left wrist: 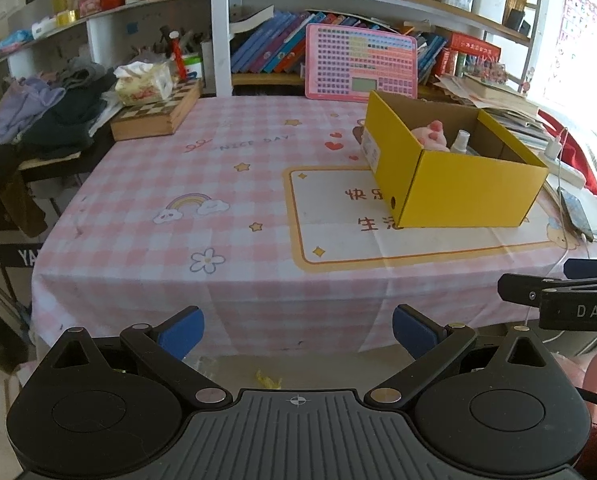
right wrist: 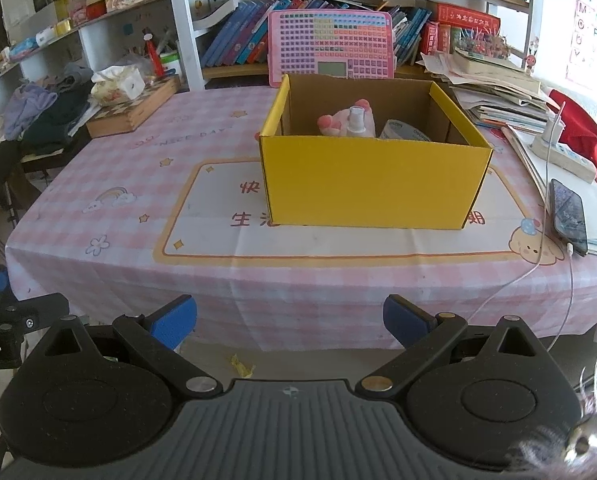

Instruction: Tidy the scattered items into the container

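Now the yellow box [right wrist: 372,182] sits on the pink checked worktop [right wrist: 138,184], holding a pink plush toy [right wrist: 340,120], a white spray bottle [right wrist: 355,122] and a tape roll [right wrist: 402,131]. Well short of the box, left gripper [left wrist: 298,330] and right gripper [right wrist: 290,320] both hang spread apart, empty.

Matt yellow cardboard box [right wrist: 372,182], smooth checked cloth tablecloth [right wrist: 98,160], wooden chessboard [left wrist: 154,114]
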A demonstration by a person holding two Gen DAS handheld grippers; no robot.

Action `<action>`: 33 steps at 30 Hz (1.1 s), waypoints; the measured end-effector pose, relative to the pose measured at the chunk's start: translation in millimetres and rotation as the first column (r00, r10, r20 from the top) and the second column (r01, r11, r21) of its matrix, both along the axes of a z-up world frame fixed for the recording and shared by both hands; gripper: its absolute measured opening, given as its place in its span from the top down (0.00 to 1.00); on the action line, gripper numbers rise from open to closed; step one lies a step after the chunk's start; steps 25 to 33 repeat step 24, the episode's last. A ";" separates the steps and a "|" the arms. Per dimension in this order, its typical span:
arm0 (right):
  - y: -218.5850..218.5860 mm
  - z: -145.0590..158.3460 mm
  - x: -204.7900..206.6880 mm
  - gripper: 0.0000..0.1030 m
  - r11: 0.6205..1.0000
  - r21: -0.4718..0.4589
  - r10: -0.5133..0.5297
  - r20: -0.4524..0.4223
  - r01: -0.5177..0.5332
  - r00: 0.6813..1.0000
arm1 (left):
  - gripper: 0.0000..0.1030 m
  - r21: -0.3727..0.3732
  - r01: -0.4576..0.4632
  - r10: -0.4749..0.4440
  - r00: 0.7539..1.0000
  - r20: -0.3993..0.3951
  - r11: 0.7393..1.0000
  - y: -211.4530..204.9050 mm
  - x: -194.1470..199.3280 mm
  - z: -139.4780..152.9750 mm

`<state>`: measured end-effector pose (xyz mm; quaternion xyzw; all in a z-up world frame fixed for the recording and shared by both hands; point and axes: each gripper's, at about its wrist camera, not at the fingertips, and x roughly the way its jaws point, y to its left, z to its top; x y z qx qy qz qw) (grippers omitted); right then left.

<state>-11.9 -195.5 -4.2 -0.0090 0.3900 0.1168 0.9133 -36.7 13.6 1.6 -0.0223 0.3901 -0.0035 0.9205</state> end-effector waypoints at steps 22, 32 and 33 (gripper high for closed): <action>-2.6 -0.6 5.3 0.02 1.000 -0.014 -0.010 -0.017 0.010 1.000 | 0.00 -0.063 0.013 -0.014 1.000 -0.015 0.998 -0.7 5.2 -0.7; -3.2 -1.5 7.4 0.02 1.000 -0.014 -0.013 -0.022 0.012 1.000 | 0.00 -0.067 0.011 -0.013 1.000 -0.019 0.998 -0.2 8.0 -1.0; -3.2 -1.5 7.4 0.02 1.000 -0.014 -0.013 -0.022 0.012 1.000 | 0.00 -0.067 0.011 -0.013 1.000 -0.019 0.998 -0.2 8.0 -1.0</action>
